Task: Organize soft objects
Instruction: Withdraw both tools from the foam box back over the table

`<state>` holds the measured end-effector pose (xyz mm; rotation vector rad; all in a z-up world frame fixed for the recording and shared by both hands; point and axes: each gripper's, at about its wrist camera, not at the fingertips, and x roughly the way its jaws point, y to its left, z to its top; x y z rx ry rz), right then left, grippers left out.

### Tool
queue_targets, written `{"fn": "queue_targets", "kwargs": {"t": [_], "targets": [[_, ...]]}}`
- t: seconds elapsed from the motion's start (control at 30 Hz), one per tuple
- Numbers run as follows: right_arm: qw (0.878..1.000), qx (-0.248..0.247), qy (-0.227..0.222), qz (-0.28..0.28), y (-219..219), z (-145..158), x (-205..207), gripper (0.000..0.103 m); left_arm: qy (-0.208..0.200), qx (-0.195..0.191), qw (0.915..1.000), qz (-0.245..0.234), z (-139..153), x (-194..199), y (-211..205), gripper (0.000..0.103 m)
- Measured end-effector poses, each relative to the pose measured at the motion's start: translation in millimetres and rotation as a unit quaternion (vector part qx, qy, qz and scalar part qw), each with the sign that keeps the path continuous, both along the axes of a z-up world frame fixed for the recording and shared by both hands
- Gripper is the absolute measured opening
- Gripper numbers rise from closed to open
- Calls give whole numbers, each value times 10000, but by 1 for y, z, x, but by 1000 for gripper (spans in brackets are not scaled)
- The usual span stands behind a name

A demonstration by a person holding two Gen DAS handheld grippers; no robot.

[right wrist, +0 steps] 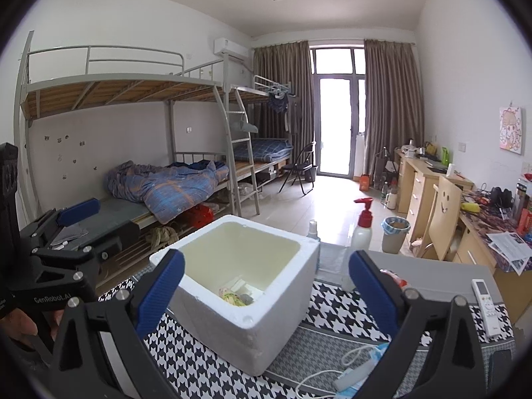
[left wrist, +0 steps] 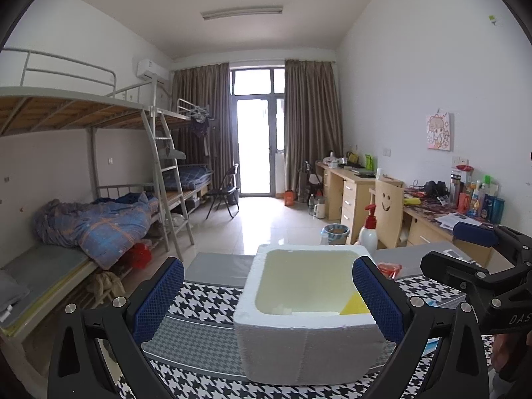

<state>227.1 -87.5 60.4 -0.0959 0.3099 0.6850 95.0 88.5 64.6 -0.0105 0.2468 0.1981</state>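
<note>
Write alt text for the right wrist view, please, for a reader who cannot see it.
An open right tool frames a white foam box on a houndstooth cloth, with small items inside. A remote control lies right; bunk beds stand behind.

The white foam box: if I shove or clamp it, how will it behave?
The foam box looks like light polystyrene holding few items, so it would probably slide easily on the houndstooth cloth. Its rim shows small dents, so hard clamping may crumble it.

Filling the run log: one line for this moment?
left gripper: open, empty | right gripper: open, empty | foam box: on cloth, items inside
</note>
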Motion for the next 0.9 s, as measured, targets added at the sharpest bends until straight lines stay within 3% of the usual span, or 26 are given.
{"fn": "queue_targets", "kwargs": {"t": [0.9], "targets": [[9974, 112, -240, -673, -66, 0, -29, 102, -33, -6, 9962, -871, -1, -7, -59, 102]]}}
